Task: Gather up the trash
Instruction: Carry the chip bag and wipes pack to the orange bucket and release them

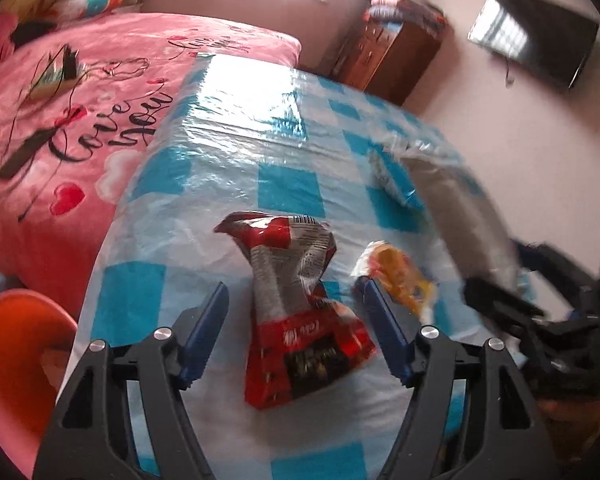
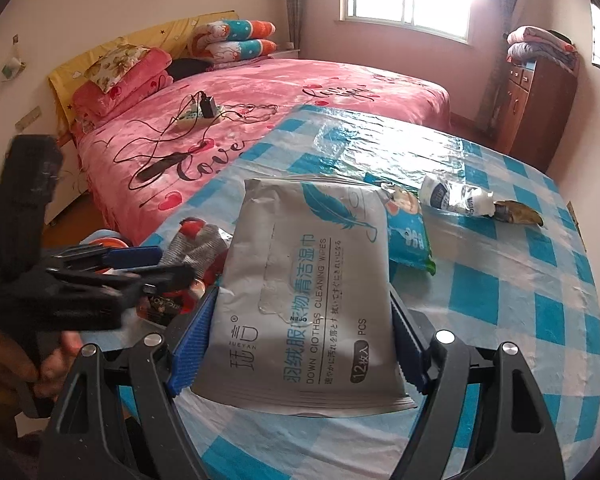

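Observation:
A crumpled red and silver snack wrapper (image 1: 296, 320) lies on the blue-checked table (image 2: 520, 300). My left gripper (image 1: 292, 288) stands open around it, one blue pad on each side and neither touching it. From the right wrist view the same wrapper (image 2: 198, 236) shows behind the left gripper (image 2: 160, 264). My right gripper (image 2: 304, 296) is shut on a grey pack of cleaning wipes (image 2: 308, 280), held by its two long edges above the table. The pack (image 1: 452, 208) looks blurred in the left wrist view.
On the table lie a yellow-orange wrapper (image 1: 396, 280), a blue-green wipes pack (image 2: 410, 232), a white tube-like wrapper (image 2: 456, 198) and a brown scrap (image 2: 520, 214). A pink bed (image 2: 280, 92) adjoins the table. An orange stool (image 1: 16, 344) stands at the left, a wooden cabinet (image 2: 536, 92) behind.

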The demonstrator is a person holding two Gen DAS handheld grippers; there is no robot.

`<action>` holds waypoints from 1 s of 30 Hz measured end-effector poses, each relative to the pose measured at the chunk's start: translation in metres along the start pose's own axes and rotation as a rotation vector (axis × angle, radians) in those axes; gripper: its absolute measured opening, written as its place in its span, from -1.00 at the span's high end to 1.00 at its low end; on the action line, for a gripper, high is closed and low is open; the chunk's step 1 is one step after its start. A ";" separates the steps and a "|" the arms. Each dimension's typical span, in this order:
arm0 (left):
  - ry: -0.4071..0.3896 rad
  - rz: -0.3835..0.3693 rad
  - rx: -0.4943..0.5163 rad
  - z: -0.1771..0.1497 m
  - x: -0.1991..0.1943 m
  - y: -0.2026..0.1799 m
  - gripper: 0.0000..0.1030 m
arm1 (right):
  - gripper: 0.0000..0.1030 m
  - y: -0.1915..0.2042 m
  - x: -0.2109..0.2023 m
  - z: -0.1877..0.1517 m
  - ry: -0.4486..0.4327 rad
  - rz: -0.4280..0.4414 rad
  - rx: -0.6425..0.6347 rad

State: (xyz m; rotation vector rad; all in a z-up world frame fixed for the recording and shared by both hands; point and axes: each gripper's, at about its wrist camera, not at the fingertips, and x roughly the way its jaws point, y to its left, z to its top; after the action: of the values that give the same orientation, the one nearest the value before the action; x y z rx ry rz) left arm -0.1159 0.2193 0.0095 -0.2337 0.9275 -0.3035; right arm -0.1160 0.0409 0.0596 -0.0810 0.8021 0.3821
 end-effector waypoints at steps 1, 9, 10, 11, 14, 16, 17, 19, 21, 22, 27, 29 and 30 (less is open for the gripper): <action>0.007 0.015 0.008 0.002 0.006 -0.003 -0.36 | -0.52 -0.002 -0.001 -0.001 0.000 -0.001 -0.001; -0.020 0.027 -0.031 0.002 0.011 0.002 0.24 | -0.52 0.001 0.004 -0.002 0.010 0.028 -0.007; -0.029 0.021 -0.049 0.001 0.008 0.006 0.25 | -0.52 0.004 0.005 -0.002 0.014 0.037 -0.014; -0.032 0.021 -0.060 0.000 0.007 0.008 0.26 | -0.52 0.007 0.007 -0.001 0.016 0.045 -0.022; -0.047 0.003 -0.121 -0.003 -0.004 0.024 0.27 | -0.52 0.020 0.011 0.000 0.030 0.084 -0.046; -0.062 0.000 -0.157 -0.006 -0.015 0.037 0.27 | -0.52 0.032 0.014 0.002 0.039 0.125 -0.064; -0.073 0.007 -0.176 -0.007 -0.023 0.045 0.27 | -0.52 0.038 0.015 0.003 0.044 0.143 -0.073; -0.098 0.036 -0.211 -0.011 -0.040 0.062 0.27 | -0.52 0.053 0.019 0.008 0.056 0.196 -0.094; -0.117 0.073 -0.237 -0.016 -0.053 0.077 0.27 | -0.52 0.069 0.022 0.012 0.062 0.247 -0.119; -0.128 0.096 -0.256 -0.020 -0.062 0.088 0.27 | -0.52 0.082 0.024 0.015 0.063 0.281 -0.138; -0.146 0.210 -0.361 -0.044 -0.094 0.142 0.27 | -0.52 0.136 0.032 0.025 0.067 0.395 -0.230; -0.142 0.258 -0.412 -0.058 -0.103 0.165 0.27 | -0.52 0.161 0.036 0.028 0.068 0.444 -0.278; -0.141 0.274 -0.430 -0.063 -0.106 0.173 0.27 | -0.52 0.170 0.038 0.028 0.069 0.457 -0.293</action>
State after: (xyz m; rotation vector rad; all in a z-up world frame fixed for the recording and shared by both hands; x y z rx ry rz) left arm -0.1996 0.4136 -0.0042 -0.5103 0.8651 0.1682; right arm -0.1347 0.2164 0.0649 -0.1865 0.8259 0.9328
